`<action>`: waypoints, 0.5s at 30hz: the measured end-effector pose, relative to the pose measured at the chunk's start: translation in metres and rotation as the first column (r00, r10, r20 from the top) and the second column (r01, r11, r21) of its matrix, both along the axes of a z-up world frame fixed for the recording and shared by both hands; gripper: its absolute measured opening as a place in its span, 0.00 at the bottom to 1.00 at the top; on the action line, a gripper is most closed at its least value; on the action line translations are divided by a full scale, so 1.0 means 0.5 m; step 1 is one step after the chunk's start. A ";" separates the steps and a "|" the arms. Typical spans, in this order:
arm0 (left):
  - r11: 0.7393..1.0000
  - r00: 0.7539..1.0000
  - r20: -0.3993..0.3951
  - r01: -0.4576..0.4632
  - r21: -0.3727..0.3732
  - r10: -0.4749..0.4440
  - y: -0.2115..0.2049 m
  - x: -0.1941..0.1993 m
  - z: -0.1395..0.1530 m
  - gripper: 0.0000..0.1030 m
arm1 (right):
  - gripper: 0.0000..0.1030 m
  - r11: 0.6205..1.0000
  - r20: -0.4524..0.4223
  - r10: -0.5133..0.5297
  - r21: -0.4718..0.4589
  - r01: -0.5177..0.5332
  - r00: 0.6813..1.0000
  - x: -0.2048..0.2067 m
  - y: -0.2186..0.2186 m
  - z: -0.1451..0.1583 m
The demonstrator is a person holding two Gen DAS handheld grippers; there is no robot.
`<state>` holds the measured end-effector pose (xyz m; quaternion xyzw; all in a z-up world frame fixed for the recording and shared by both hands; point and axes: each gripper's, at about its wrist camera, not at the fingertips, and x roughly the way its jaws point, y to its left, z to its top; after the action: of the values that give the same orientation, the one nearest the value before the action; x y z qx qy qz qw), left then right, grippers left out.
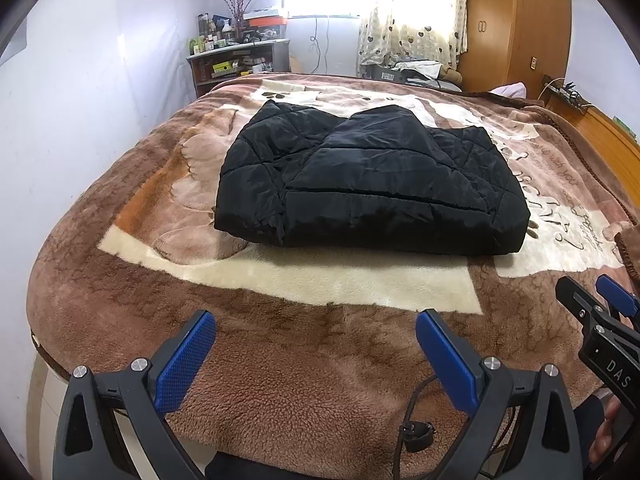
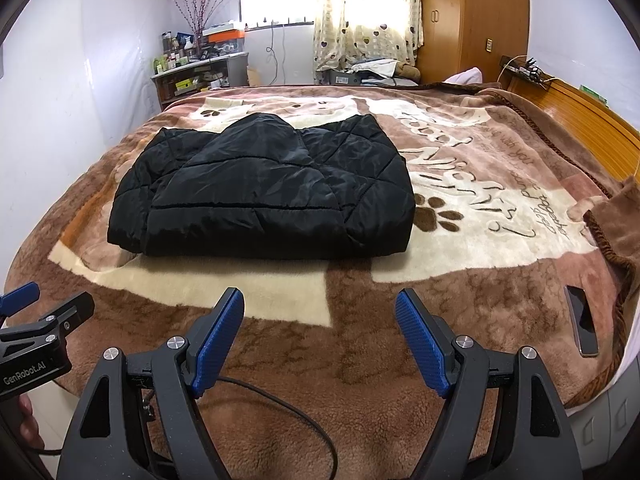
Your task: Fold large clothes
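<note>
A black quilted jacket (image 1: 368, 184) lies folded into a thick rectangle in the middle of the bed, also in the right wrist view as the jacket (image 2: 264, 196). My left gripper (image 1: 316, 324) hovers open over the blanket's near edge, well short of the jacket, nothing between its blue pads. My right gripper (image 2: 320, 304) is likewise open and empty, beside the left one. Each gripper shows at the edge of the other's view: the right gripper (image 1: 596, 300) and the left gripper (image 2: 44, 304).
A brown and cream plush blanket (image 2: 460, 184) with paw prints covers the bed. A phone (image 2: 582, 320) lies near the blanket's right edge. A black cable (image 2: 288, 404) runs under the grippers. Wooden headboard (image 2: 576, 120) at right, cluttered shelf (image 2: 192, 72) and wardrobe (image 2: 476, 16) beyond.
</note>
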<state>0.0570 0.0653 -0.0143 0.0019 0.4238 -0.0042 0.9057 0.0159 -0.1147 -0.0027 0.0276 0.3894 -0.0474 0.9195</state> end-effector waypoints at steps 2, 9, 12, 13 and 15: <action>1.000 1.000 0.000 -0.001 0.001 0.001 0.000 0.000 0.000 0.98 | 0.76 1.000 0.000 0.001 -0.001 -0.001 1.000 0.000 -0.001 0.000; 1.000 1.000 0.000 -0.001 -0.001 0.001 0.000 0.000 0.000 0.98 | 0.76 1.000 0.000 0.001 0.000 -0.001 1.000 0.000 -0.001 0.000; 1.000 1.000 -0.001 0.000 0.001 0.000 0.000 0.000 0.000 0.98 | 0.76 1.000 -0.002 0.001 -0.001 -0.001 1.000 0.000 0.000 -0.001; 1.000 1.000 0.000 -0.001 0.001 0.001 -0.001 -0.001 0.000 0.98 | 0.76 1.000 -0.002 0.000 0.000 0.000 1.000 0.000 0.000 0.000; 1.000 1.000 0.000 0.000 0.001 0.000 0.000 0.000 0.000 0.98 | 0.76 1.000 -0.002 0.002 0.000 -0.002 1.000 0.000 0.001 0.000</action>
<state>0.0570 0.0651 -0.0145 0.0022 0.4238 -0.0040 0.9057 0.0159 -0.1144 -0.0027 0.0270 0.3902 -0.0464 0.9192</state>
